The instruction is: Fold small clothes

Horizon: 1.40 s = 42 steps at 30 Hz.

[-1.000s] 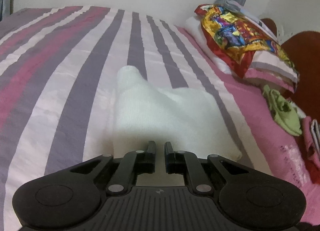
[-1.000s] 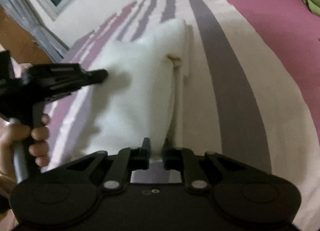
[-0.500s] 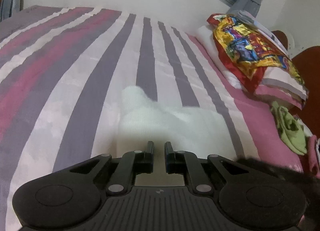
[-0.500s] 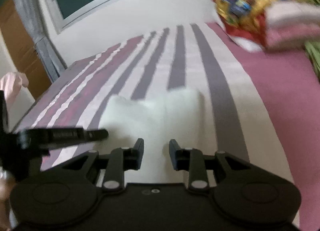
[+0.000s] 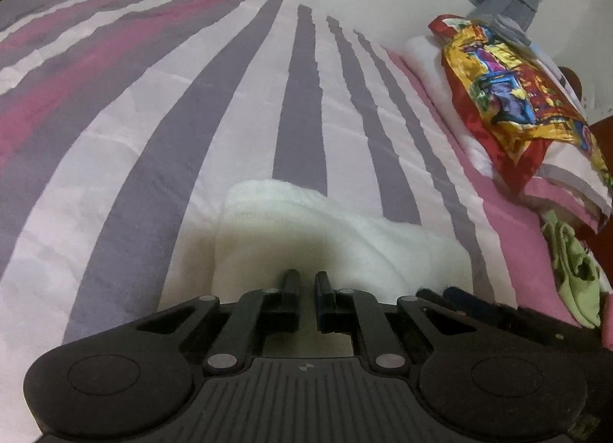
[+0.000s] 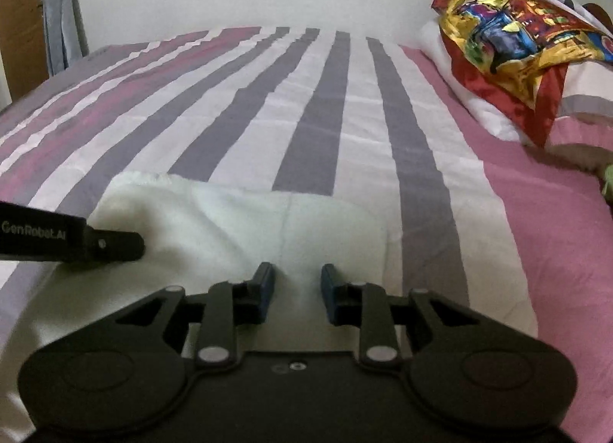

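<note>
A striped bedspread (image 6: 314,128) stretches ahead of both our grippers, with a stack of pillows (image 6: 509,56) far off to the right and a green garment (image 5: 574,270) lying near it. Directly in front of us lies the white garment (image 6: 237,220), already doubled over. Our left gripper (image 5: 305,284) has its jaws nearly together with a narrow gap, apparently pinching nothing; our right gripper (image 6: 297,280) stands spread above the cloth's near edge. We judge one fold complete; next, each gripper must close on an edge.

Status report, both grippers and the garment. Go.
Left hand-held gripper narrowly parted, at white fleece garment. Right hand-held gripper open, empty. Garment folded on striped bedsheet.
</note>
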Each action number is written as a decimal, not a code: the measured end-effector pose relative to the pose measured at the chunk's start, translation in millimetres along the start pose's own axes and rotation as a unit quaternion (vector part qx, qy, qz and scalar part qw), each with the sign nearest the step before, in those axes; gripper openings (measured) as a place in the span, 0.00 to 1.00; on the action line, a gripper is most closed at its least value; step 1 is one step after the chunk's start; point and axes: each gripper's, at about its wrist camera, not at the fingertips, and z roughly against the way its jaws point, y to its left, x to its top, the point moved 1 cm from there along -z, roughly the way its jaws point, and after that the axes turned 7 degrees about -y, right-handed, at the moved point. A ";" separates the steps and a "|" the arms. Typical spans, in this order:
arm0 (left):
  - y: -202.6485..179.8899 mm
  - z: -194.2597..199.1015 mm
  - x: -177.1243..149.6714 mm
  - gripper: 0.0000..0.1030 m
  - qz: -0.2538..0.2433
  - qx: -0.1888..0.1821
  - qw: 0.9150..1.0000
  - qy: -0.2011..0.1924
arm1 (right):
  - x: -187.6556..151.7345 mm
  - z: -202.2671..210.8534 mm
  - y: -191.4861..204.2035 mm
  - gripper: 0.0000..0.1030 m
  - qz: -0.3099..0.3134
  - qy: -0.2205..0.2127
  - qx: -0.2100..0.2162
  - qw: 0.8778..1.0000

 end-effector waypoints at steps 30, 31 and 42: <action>-28.8 106.8 -63.9 0.08 -0.118 0.049 0.992 0.023 | -63.2 110.1 1.5 0.52 -0.067 0.017 0.023 0.997; -30.3 109.7 -64.0 0.08 -0.125 0.050 0.991 0.024 | -64.0 112.1 0.8 0.52 -0.069 0.018 0.025 0.997; -33.7 137.5 -62.1 0.08 -0.140 0.071 0.987 0.014 | -66.8 137.6 -0.9 0.55 -0.089 0.019 0.043 0.995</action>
